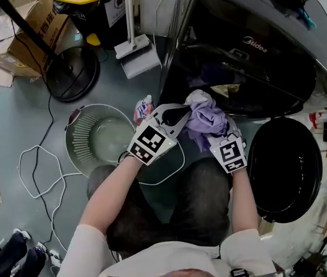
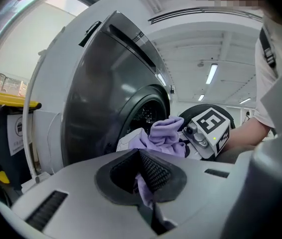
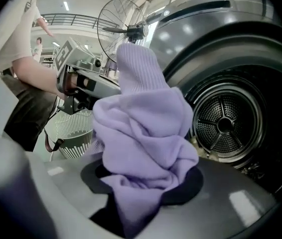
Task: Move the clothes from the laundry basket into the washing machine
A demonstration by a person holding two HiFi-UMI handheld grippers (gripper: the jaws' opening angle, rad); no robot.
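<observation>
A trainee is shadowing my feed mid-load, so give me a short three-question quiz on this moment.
1. True or false: the round pale slatted laundry basket has clothes in it.
2. What is clamped in both the left gripper and the right gripper? A) a white cable B) a lilac knitted garment C) nothing
3. Fill in: the dark grey front-loading washing machine has its round black door standing ___.
Key: 1 false, the basket looks empty; 2 B; 3 open.
</observation>
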